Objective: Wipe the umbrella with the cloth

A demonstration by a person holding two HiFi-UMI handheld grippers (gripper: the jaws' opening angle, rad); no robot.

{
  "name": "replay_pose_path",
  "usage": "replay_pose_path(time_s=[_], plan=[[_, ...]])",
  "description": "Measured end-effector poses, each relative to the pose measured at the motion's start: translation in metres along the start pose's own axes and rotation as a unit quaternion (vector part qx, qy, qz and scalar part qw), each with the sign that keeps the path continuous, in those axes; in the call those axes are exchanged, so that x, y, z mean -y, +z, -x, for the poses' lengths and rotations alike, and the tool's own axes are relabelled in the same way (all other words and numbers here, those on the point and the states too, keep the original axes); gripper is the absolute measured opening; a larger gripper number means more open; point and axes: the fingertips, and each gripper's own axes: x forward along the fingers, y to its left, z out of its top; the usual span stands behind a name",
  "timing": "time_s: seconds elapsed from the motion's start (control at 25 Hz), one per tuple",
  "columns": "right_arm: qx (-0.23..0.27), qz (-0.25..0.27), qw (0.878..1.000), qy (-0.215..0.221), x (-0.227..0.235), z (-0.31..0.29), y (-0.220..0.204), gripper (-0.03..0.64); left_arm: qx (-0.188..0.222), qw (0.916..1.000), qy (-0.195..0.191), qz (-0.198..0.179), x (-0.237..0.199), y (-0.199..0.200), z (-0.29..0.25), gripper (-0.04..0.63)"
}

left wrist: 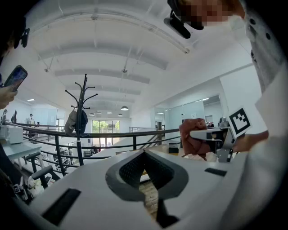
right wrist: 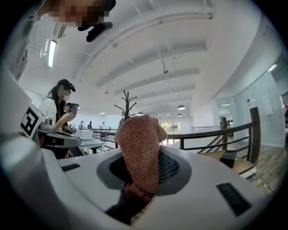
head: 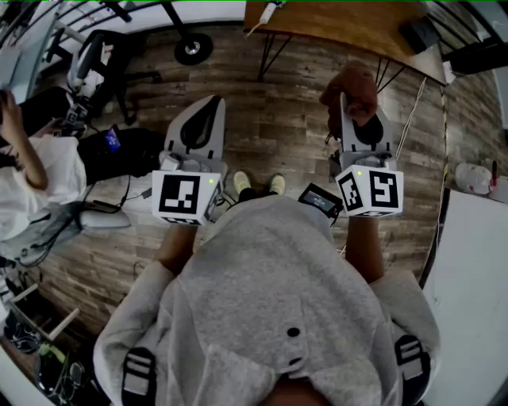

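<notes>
A reddish-brown cloth [head: 355, 91] is bunched between the jaws of my right gripper [head: 350, 101], which is shut on it and held level in front of the body. In the right gripper view the cloth [right wrist: 139, 148] stands up out of the right gripper [right wrist: 137, 179] and hides the jaw tips. My left gripper [head: 208, 105] is level beside it, shut, with nothing between its jaws; the left gripper view shows the left gripper [left wrist: 145, 156] closed and the cloth [left wrist: 191, 137] off to the right. No umbrella shows in any view.
A wooden table [head: 333, 20] stands ahead on the plank floor. An office chair [head: 99, 55] and a seated person [head: 32, 170] are at the left. A white surface [head: 472, 293] lies at the right. A black railing [left wrist: 90, 134] and a coat rack [left wrist: 81, 112] are ahead.
</notes>
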Motion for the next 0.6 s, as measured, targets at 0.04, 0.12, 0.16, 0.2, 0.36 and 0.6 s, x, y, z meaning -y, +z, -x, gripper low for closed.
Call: replay_pose_path(time_s=[0.04,0.12,0.16,0.2,0.36,0.6], plan=[[0.002,0.000,1.000,-0.002,-0.004,-0.001,0.001,0.109,-0.002,1.0000,0.000,0.002,-0.003,0.000,0.002,0.015],[0.004,0.002,1.000,-0.005,-0.011,-0.002,0.003,0.109,-0.005,1.0000,0.000,0.006,-0.009,0.001,0.005,0.015],[0.003,0.003,1.000,-0.007,-0.014,-0.002,0.004,0.109,-0.005,1.0000,-0.002,0.008,-0.010,0.002,0.006,0.015],[0.002,0.004,1.000,-0.007,-0.016,-0.002,0.005,0.109,-0.004,0.9999,-0.004,0.010,-0.011,0.003,0.007,0.015],[0.005,0.001,1.000,0.002,-0.031,-0.010,0.009,0.109,-0.004,0.9998,-0.004,0.021,-0.024,0.006,0.014,0.015],[0.016,-0.008,1.000,0.005,-0.051,-0.026,0.015,0.109,0.006,0.9996,-0.005,0.028,-0.049,0.009,0.017,0.015]])
